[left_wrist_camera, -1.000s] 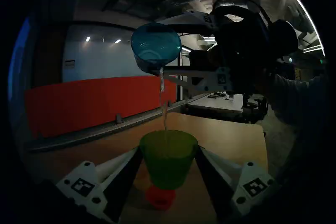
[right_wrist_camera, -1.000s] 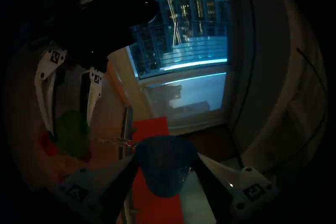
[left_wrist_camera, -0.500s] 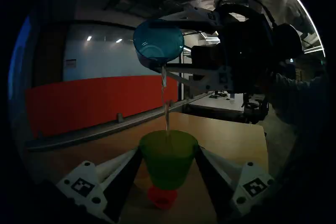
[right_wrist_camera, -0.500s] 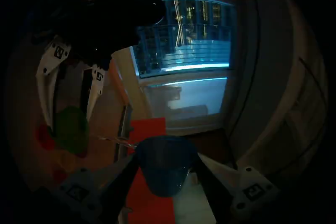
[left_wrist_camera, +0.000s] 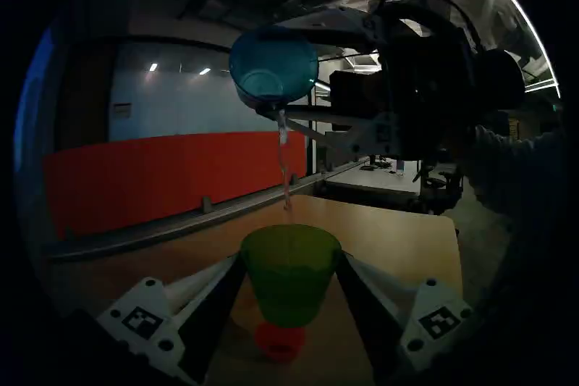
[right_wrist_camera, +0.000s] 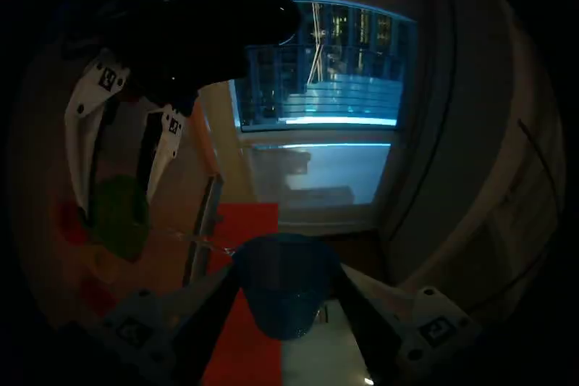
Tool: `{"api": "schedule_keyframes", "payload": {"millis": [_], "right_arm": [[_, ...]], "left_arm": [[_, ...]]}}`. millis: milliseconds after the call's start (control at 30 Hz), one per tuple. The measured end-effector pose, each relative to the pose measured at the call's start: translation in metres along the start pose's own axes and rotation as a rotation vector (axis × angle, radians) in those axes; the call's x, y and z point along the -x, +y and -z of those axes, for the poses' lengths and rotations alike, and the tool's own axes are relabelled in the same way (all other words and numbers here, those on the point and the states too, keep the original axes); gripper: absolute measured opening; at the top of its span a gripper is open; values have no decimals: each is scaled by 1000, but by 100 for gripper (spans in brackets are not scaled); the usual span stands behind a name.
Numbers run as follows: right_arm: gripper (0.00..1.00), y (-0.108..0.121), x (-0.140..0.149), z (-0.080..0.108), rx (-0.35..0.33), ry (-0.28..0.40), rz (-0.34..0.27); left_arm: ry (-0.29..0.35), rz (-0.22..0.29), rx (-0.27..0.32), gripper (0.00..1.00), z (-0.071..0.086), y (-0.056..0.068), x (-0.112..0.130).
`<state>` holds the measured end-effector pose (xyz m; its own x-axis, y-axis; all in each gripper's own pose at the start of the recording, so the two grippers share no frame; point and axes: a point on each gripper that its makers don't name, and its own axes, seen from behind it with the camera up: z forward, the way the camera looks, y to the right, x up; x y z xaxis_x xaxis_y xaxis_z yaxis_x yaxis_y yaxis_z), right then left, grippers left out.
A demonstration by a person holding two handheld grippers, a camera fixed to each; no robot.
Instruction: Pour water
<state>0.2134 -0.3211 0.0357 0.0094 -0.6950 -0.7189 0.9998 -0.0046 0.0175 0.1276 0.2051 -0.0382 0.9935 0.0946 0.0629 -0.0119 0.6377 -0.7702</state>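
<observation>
Left gripper seemingly tight on green cup, right gripper on dim blue cup.

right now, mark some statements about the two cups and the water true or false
The left hand-held gripper grips a green cup. True.
The blue cup stands upright. False: it is tipped, its mouth turned down toward the green cup.
A thin stream of water falls from the blue cup's rim. True.
The green cup is held above the blue cup. False: it is below it.
The right hand-held gripper is open and empty. False: it is shut on the blue cup.
</observation>
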Motion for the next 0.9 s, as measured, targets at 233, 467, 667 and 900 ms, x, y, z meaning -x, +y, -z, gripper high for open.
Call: {"api": "schedule_keyframes", "payload": {"millis": [233,467,667,900], "right_arm": [[91,1,-7,0,6,6,43],[91,2,-10,-2,7,7,89],[91,4,-14,-3,8,9,135],[91,2,-19,-4,7,13,166]], "left_arm": [[-1,-3,-2,87,0,0,0],[2,-1,-4,87,1,-1,-1],[6,1,-6,87,1,-1,-2],[10,3,-10,87,0,-2,-3]]}}
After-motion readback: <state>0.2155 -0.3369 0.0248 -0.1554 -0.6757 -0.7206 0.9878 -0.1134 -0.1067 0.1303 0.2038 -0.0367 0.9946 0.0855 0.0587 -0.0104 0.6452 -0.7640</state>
